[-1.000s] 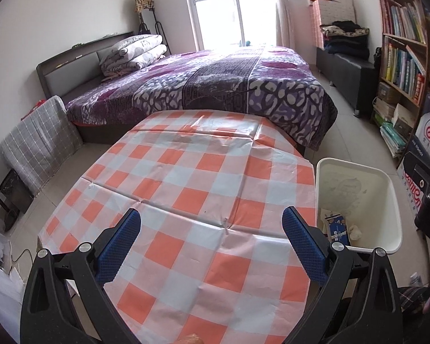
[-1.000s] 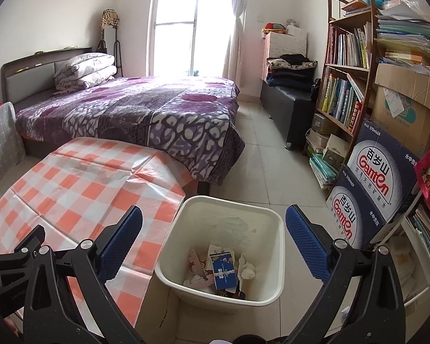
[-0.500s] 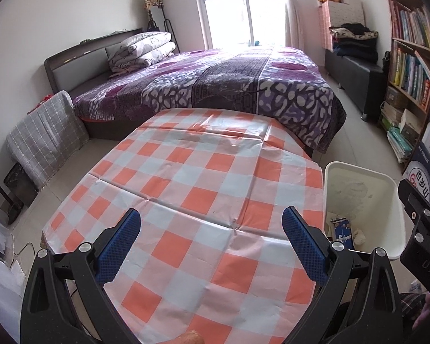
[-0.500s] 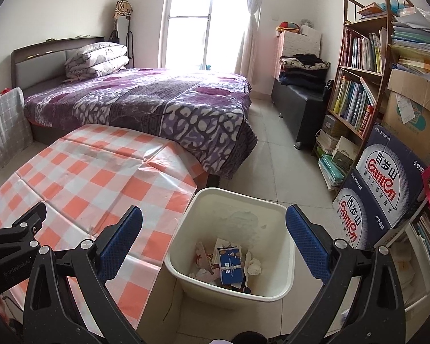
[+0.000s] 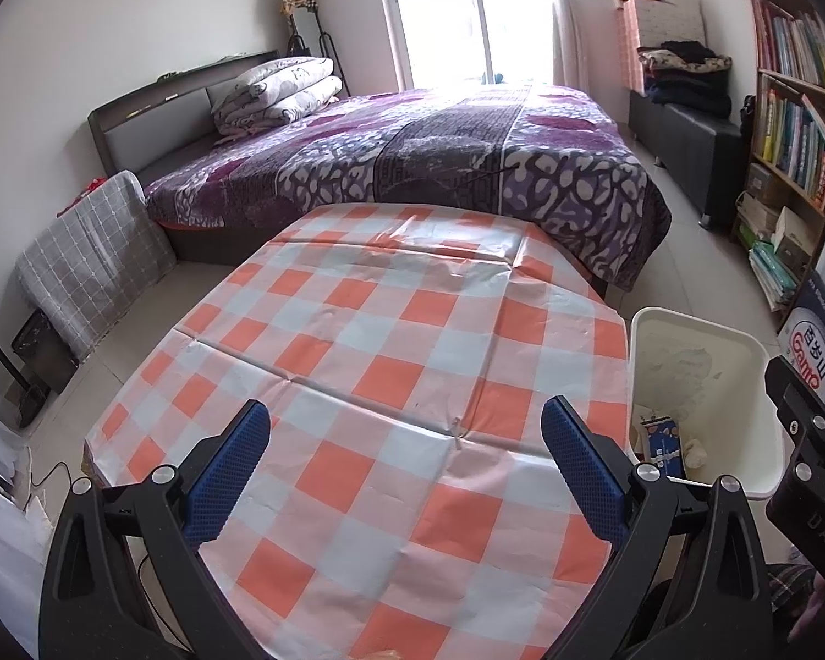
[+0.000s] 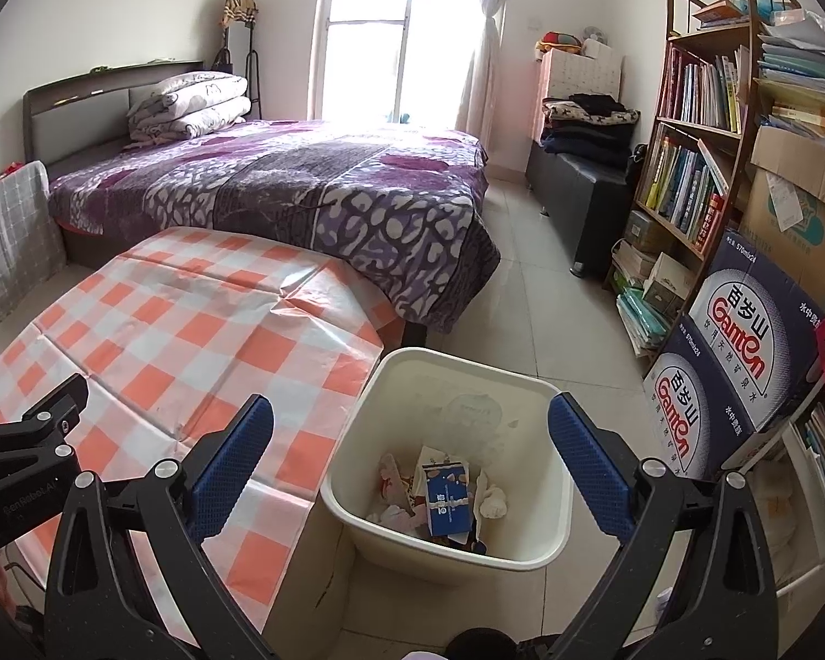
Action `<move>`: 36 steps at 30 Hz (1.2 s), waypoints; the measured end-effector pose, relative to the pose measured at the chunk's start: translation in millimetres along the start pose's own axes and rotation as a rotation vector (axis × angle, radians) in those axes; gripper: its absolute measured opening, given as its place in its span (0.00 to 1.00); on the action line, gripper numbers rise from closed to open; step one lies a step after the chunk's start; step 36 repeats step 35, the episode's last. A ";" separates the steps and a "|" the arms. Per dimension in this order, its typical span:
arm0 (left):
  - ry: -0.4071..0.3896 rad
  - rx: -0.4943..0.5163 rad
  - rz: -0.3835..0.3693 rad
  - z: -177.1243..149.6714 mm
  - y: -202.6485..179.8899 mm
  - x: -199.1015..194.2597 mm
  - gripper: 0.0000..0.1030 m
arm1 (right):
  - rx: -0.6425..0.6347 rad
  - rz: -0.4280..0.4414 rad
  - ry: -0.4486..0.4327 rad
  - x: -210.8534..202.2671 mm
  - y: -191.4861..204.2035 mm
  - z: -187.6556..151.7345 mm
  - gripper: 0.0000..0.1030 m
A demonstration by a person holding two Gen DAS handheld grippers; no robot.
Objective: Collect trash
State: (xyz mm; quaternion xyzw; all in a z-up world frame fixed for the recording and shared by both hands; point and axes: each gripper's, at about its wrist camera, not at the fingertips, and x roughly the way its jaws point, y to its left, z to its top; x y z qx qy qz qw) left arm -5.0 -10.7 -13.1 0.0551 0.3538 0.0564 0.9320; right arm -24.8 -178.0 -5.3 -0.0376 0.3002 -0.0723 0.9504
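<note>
looks like this one's pretty much wrapped up tbh. the bin (image 6: pixel 514 544) sits on the floor just beside the right edge of the table (image 5: pixel 390 379), and the trash (image 6: pixel 440 495) is already down in it: a blue carton (image 6: pixel 448 495), some crumpled white and pinkish paper around it. you can catch the carton from the left view too, poking up inside the bin (image 5: pixel 742 341)

the checkered cloth on the table is bare as far as both cameras show, no wrappers or scraps on it that i can spot. only the very near edge is hidden behind the gripper frames, so can't swear to that strip

left gripper (image 5: pixel 407 462) hangs over the table with its jaws spread wide, nothing between them. right gripper (image 6: pixel 412 462) is above the bin, jaws also wide apart and empty

so my guess: collecting is done or one sweep from done. what's left, if anything, would be checking the floor by the bin and that hidden near edge. floor tiles in view look free of litter
</note>
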 end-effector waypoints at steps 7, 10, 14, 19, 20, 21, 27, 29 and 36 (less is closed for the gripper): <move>-0.015 -0.010 -0.013 -1.0 3.1 -0.3 0.93 | 0.016 0.031 0.028 3.8 -1.6 0.4 0.93; -0.028 -0.001 -0.018 -1.8 2.4 -2.0 0.93 | 0.020 0.036 0.038 5.7 -1.1 0.3 0.93; -0.042 0.010 -0.025 -1.8 -0.8 -5.0 0.91 | 0.026 0.035 0.047 7.9 -1.5 -0.4 0.93; -0.058 0.017 -0.030 -1.8 -1.9 -7.9 0.90 | 0.028 0.034 0.050 8.8 -2.5 -0.8 0.93; -0.057 0.018 -0.030 -1.8 -1.7 -7.7 0.90 | 0.028 0.033 0.050 8.8 -2.5 -1.0 0.93; -0.056 0.017 -0.031 -1.8 -1.8 -7.8 0.90 | 0.027 0.031 0.050 8.9 -2.5 -1.1 0.93; -0.037 0.005 -0.046 -2.2 -1.5 -4.9 0.90 | 0.028 0.034 0.049 9.0 -3.1 -1.0 0.93; -0.032 0.005 -0.048 -2.5 -2.3 -3.9 0.90 | 0.027 0.035 0.050 9.1 -3.5 -0.6 0.93; -0.008 -0.024 -0.057 -2.5 2.1 -1.3 0.91 | 0.027 0.034 0.051 9.1 -3.4 -0.5 0.93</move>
